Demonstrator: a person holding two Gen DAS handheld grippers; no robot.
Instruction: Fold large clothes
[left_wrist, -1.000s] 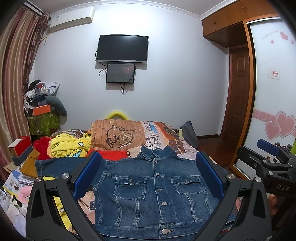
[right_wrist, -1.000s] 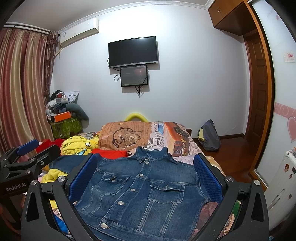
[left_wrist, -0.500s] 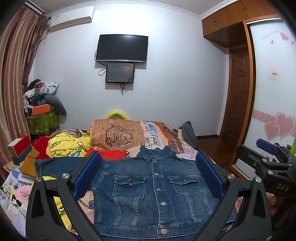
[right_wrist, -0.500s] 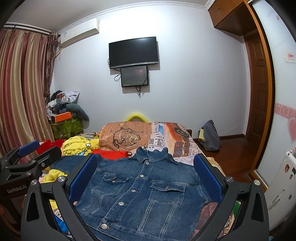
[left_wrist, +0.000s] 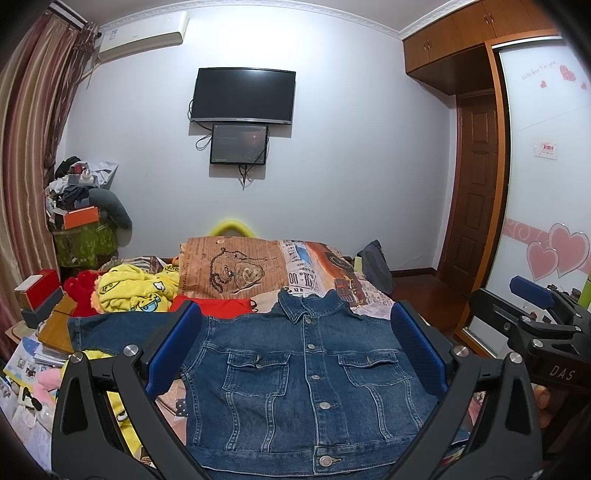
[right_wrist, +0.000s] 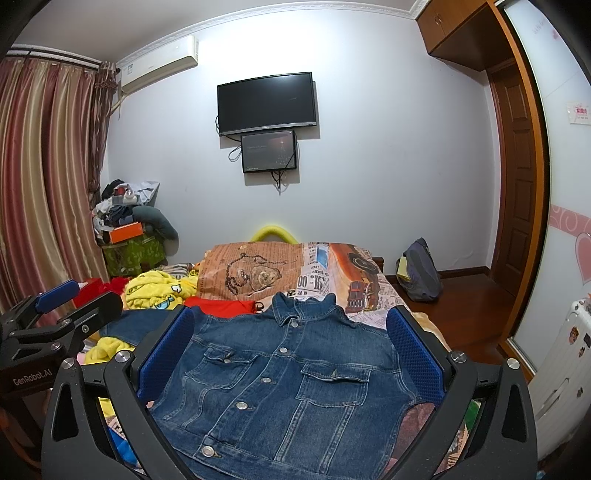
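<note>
"das" is printed in pale letters on the right gripper (left_wrist: 537, 314), seen from the left wrist; "genrobot.ai" marks the left gripper (right_wrist: 48, 325); "00" shows on the newsprint bedcover (right_wrist: 314, 282).

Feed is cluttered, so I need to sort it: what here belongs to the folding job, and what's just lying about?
Job: denim jacket, spread flat, buttoned; left gripper and right gripper, both open above it.

Lying about: yellow cartoon garment, red garment, printed pillows, backpack.

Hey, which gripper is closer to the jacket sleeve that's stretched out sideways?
Left. The left gripper hangs right beside the spread sleeve; the right gripper is over toward the denim jacket's opposite side, farther off.
</note>
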